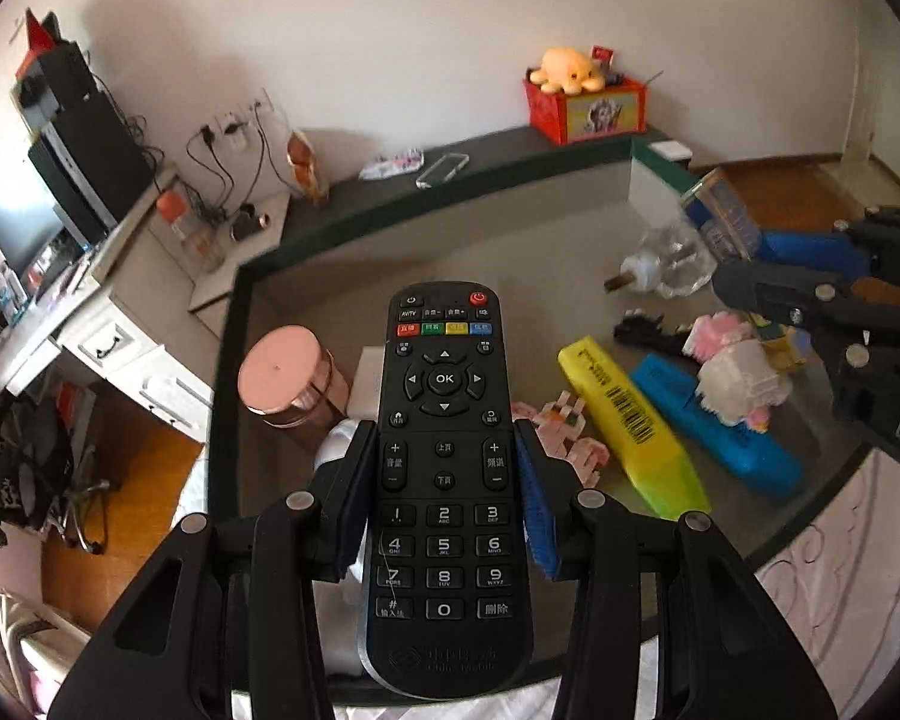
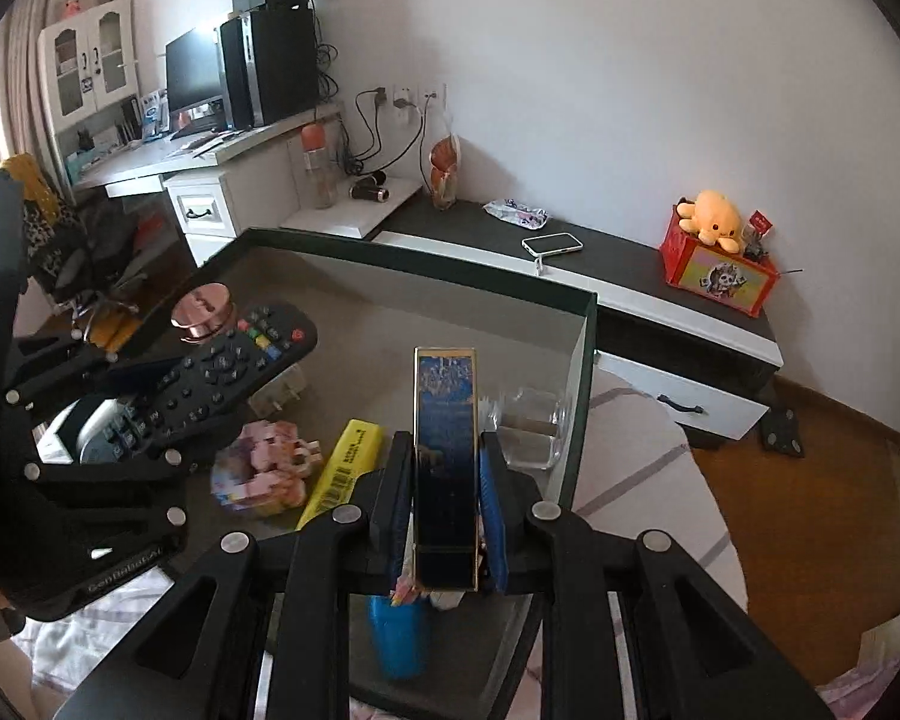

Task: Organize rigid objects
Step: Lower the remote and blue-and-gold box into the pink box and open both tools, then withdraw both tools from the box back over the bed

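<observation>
While I am carrying both pieces above the glass surface (image 2: 390, 300), my left tongs (image 1: 447, 480) are pinching the black remote (image 1: 444, 420) at its middle, over the near-left part, and my right tongs (image 2: 444, 498) are clamping the narrow blue box (image 2: 445, 450) on edge toward the right edge. I am judging that level, slow lowering matters, aiming for bare glass clear of the yellow highlighter (image 1: 624, 420) and pink block toy (image 2: 264, 468).

A glass-topped table (image 1: 282, 294) with a dark rim held a pink-lidded jar (image 1: 282, 375), yellow highlighter (image 1: 630, 426), blue highlighter (image 1: 714, 426), pink block toys (image 2: 264, 468) and a clear glass piece (image 1: 669, 264).
</observation>
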Tool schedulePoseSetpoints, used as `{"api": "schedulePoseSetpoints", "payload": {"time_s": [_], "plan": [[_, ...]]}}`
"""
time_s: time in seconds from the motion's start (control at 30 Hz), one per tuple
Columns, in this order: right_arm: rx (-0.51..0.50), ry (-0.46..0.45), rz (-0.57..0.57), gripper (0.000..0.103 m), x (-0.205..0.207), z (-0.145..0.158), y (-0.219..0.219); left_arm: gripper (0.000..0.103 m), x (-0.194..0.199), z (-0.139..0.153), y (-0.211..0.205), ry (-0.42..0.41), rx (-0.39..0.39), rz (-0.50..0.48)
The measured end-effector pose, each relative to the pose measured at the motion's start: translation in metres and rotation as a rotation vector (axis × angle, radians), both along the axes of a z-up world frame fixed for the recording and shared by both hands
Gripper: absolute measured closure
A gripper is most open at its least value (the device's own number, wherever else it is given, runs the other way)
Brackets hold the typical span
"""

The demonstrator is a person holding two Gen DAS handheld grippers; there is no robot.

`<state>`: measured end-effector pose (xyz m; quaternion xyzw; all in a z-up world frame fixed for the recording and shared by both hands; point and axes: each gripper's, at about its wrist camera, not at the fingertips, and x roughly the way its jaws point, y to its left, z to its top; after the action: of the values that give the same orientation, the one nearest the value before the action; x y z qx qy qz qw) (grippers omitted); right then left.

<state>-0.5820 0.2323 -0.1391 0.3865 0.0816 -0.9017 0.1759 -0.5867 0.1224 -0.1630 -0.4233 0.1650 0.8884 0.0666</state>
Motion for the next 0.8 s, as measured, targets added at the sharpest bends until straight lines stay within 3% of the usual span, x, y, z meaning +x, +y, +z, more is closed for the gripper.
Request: {"api": "schedulePoseSetpoints", "payload": {"time_s": [0.17,0.3,0.43,0.5,0.57,0.67,0.73,0.8], "plan": [[-0.03,-0.026,0.006,0.08,-0.002,-0.007,0.001,0.055,0.0,0.004,-0.002,0.009,0.009,0.0],[-0.069,0.001,0.01,0.057,0.004,0.006,0.003,0.03,0.014,0.02,-0.007,0.062,0.024,0.012],[-0.071,0.042,0.023,0.05,0.019,0.025,-0.005,0.015,0.032,0.039,-0.014,0.108,0.029,0.02],[-0.08,0.076,0.022,0.033,0.036,0.038,-0.006,0.008,0.046,0.05,-0.018,0.143,0.031,0.023],[-0.088,0.102,0.026,0.021,0.048,0.049,-0.007,0.002,0.061,0.06,-0.024,0.171,0.04,0.037],[-0.09,0.143,0.027,0.018,0.073,0.064,-0.011,0.001,0.096,0.079,-0.036,0.246,0.059,0.057],[-0.08,0.182,0.015,0.002,0.093,0.073,-0.014,0.0,0.116,0.086,-0.041,0.267,0.057,0.06],[-0.076,0.236,0.008,0.0,0.117,0.084,-0.015,0.0,0.141,0.096,-0.049,0.304,0.069,0.072]]}}
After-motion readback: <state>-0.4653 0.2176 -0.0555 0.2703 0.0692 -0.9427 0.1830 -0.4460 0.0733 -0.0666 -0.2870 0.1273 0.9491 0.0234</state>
